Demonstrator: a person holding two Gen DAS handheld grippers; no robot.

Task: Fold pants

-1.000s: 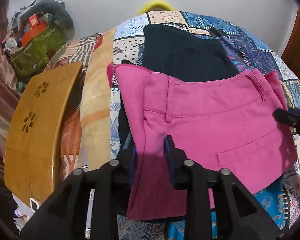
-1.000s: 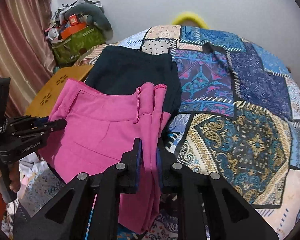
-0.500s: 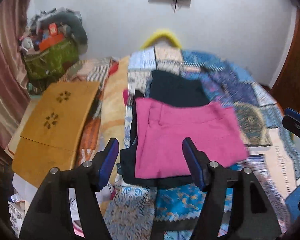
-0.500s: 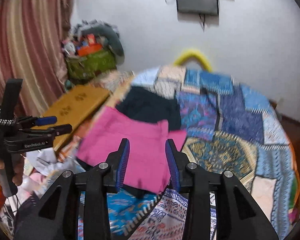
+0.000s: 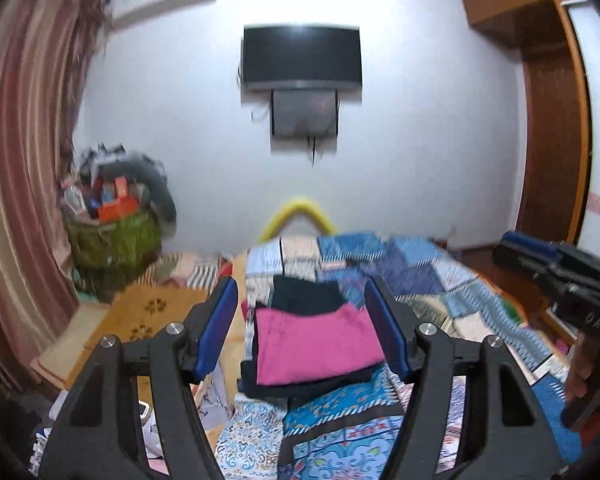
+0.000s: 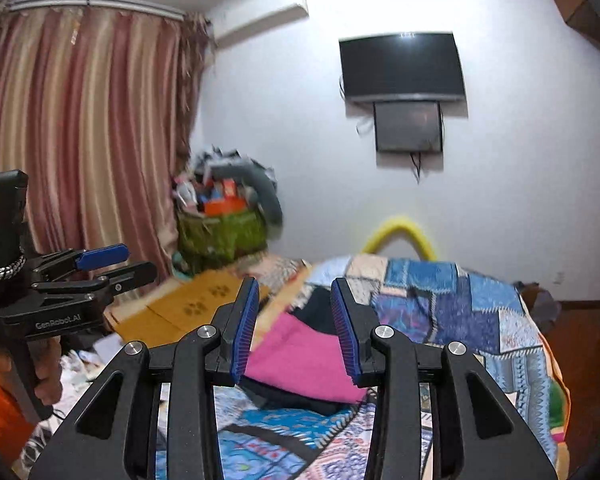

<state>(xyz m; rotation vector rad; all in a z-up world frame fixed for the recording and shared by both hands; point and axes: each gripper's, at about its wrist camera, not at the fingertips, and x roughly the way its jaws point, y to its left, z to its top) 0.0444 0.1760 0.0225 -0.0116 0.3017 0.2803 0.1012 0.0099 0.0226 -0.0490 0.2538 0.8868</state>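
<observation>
The pink pants (image 5: pixel 314 342) lie folded in a flat rectangle on the bed, on top of a dark folded garment (image 5: pixel 306 300). They also show in the right wrist view (image 6: pixel 304 356). My left gripper (image 5: pixel 304 328) is open and empty, held above and well back from the pants. My right gripper (image 6: pixel 294 328) is open and empty too, also raised and back from them. Each gripper shows in the other's view: the right one (image 5: pixel 556 276) at the right edge, the left one (image 6: pixel 96 268) at the left.
A patchwork quilt (image 5: pixel 420 280) covers the bed. A wooden lap table (image 5: pixel 140 316) lies to the left of the pants. A green basket of clutter (image 5: pixel 112 236) stands by the striped curtain (image 6: pixel 84 128). A TV (image 5: pixel 300 56) hangs on the far wall.
Both grippers let go of the pink pants, opened wide, and pulled up and back. The pants now lie folded on the dark garment.
</observation>
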